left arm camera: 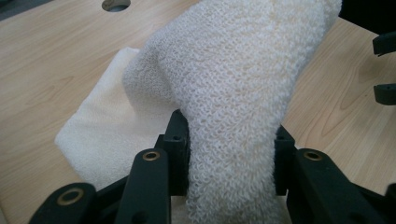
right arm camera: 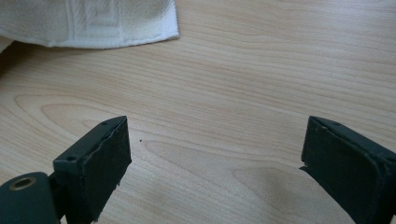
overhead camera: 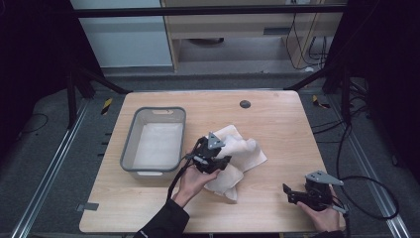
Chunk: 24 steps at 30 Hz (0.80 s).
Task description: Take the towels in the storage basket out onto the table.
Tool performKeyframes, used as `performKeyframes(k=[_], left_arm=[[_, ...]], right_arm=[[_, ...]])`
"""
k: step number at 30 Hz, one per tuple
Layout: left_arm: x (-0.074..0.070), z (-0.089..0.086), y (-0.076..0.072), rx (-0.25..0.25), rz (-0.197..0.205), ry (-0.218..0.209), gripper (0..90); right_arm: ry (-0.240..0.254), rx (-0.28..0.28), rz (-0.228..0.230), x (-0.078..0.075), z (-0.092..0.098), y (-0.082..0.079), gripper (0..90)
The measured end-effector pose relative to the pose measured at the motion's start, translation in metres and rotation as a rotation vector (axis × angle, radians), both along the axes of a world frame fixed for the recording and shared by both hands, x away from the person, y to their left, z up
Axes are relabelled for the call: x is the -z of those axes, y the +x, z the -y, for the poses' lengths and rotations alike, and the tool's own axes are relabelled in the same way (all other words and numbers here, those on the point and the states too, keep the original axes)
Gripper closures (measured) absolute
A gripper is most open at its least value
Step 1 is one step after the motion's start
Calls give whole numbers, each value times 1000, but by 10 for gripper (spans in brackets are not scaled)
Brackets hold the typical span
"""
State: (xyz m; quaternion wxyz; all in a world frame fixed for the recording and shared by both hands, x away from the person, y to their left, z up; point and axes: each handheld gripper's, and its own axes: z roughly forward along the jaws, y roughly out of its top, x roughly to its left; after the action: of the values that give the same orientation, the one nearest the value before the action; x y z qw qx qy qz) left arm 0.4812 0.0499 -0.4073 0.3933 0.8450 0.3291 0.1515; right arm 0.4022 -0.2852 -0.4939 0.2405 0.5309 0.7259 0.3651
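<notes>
Gripping white towel [left arm camera: 233,93] between left tool [left arm camera: 231,158] jaws (bunched), on table [left arm camera: 56,60]

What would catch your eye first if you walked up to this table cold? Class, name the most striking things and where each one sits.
First, the cream towel bunched at the middle of the wooden table, a thick fold of it clamped in the left gripper. Left of it stands a grey basin with pale cloth lying flat inside. At the near right corner the right gripper waits with jaws wide apart above bare wood.
</notes>
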Motion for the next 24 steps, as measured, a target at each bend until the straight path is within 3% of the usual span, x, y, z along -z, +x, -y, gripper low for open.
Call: performKeyframes(k=[10, 15, 20, 24], left_arm=[[11, -6, 0, 5, -2, 14, 537], [10, -8, -1, 15, 1, 21, 479], [6, -13, -4, 21, 3, 30, 347], [0, -20, -7, 20, 17, 11, 302]], right_arm=[[-2, 1, -4, 0, -1, 0, 79], [-3, 2, -2, 1, 0, 0, 78], [-4, 0, -2, 1, 0, 0, 77], [-4, -2, -1, 1, 0, 0, 75]])
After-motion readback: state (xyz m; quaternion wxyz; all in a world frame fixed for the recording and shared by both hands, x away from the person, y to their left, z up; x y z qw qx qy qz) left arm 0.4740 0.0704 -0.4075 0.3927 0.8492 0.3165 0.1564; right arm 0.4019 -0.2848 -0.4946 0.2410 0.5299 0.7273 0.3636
